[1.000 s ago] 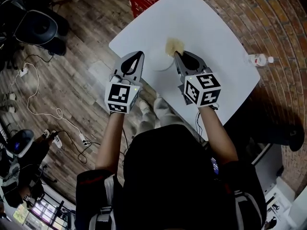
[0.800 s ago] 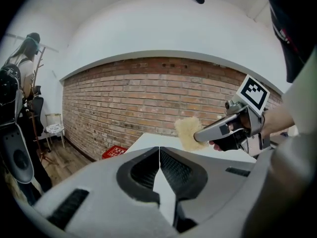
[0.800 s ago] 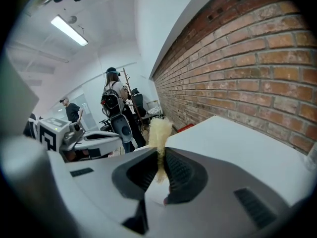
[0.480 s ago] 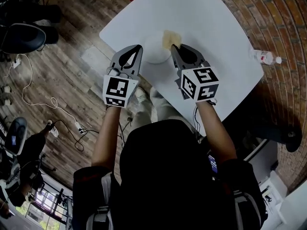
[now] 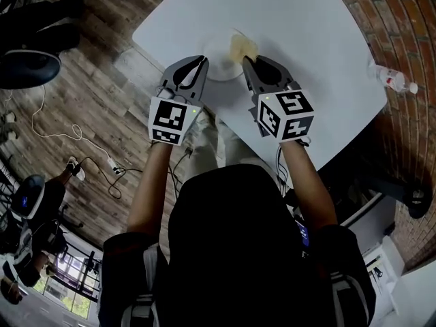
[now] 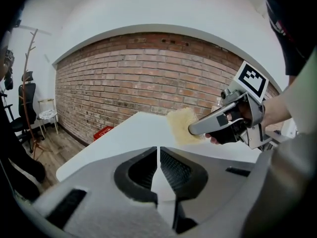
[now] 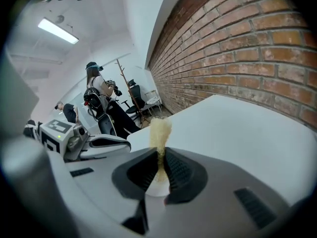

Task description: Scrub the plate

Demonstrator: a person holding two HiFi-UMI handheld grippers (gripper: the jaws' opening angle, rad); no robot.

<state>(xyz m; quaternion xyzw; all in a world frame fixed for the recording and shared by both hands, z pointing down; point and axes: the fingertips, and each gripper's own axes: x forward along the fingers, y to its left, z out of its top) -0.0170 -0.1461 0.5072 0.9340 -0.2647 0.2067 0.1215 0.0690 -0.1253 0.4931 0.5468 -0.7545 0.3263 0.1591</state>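
Your right claw [image 7: 159, 153] is clamped on the yellow sponge [image 7: 160, 129]: in the right gripper view the jaws pinch its lower part and the rest stands up above the tips. In the head view that sponge sits at the upper right edge of the white plate [image 5: 219, 68], which lies on the white table [image 5: 306, 26] just above the middle of the frame, near the table's left edge. Your left claw [image 6: 158, 149] has its jaws together, with only a thin pale sliver showing along the line where they meet. In the head view its tips sit right at the plate's left rim, but white on white makes it impossible to tell whether they pinch that rim or only rest beside it. The two claws face the plate from either side, the left at its left rim and the right at its right. Each claw carries a marker cube [image 5: 169, 120] with black-and-white square patterns rather than letters. A plastic bottle [image 5: 394, 79] lies at the table's right edge with a red band on it, too small to read. In the left gripper view a red crate [image 6: 103, 131] stands on the floor by the brick wall, its print also too small to make out.
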